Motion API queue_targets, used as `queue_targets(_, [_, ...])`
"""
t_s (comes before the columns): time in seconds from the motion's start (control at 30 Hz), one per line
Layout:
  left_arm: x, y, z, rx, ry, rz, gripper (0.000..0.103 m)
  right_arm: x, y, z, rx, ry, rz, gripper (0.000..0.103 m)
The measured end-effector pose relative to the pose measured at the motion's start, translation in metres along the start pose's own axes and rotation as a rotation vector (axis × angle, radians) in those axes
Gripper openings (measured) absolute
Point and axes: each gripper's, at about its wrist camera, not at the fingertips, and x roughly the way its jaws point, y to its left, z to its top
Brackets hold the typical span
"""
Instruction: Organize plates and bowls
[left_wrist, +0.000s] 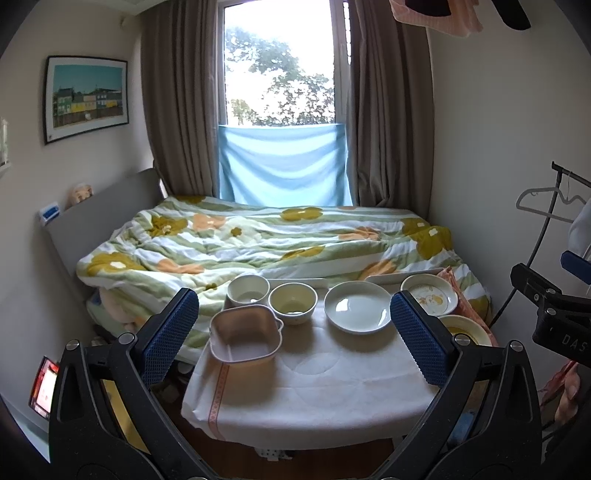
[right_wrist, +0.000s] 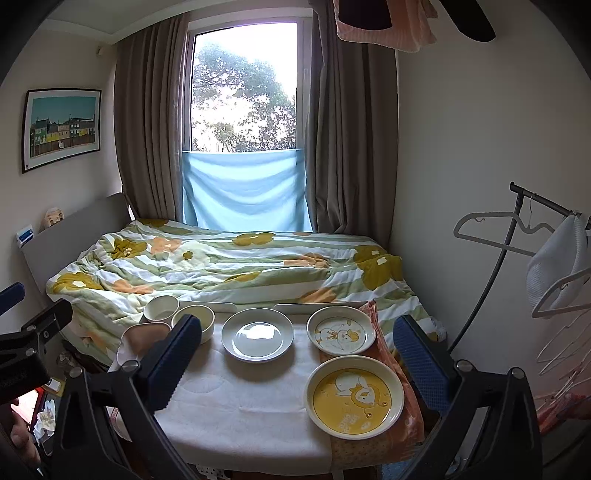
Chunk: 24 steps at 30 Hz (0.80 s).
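Observation:
On a small table with a white cloth (left_wrist: 314, 398) stand a pink square bowl (left_wrist: 245, 338), two round cream bowls (left_wrist: 248, 289) (left_wrist: 293, 302), a plain white plate (left_wrist: 357, 306), a duck-print plate (left_wrist: 429, 294) and a yellow duck plate (right_wrist: 355, 396). The white plate (right_wrist: 258, 334) and duck-print plate (right_wrist: 341, 334) also show in the right wrist view. My left gripper (left_wrist: 293, 338) is open and empty, above the table's near side. My right gripper (right_wrist: 295, 363) is open and empty, above the near right part.
A bed with a flowered quilt (left_wrist: 258, 243) lies behind the table, under a window with curtains. A clothes rack with hangers (right_wrist: 535, 236) stands at the right. An orange cloth (right_wrist: 384, 435) lies under the two duck plates. A phone (left_wrist: 43, 387) glows at lower left.

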Motion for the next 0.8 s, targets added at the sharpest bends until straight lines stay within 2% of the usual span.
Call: queue_targets(0.8, [0.009, 0.010, -0.002, -0.011, 0.036, -0.015, 0.103, 0.010, -0.001, 0.001, -0.002, 0.012, -0.010, 0.103])
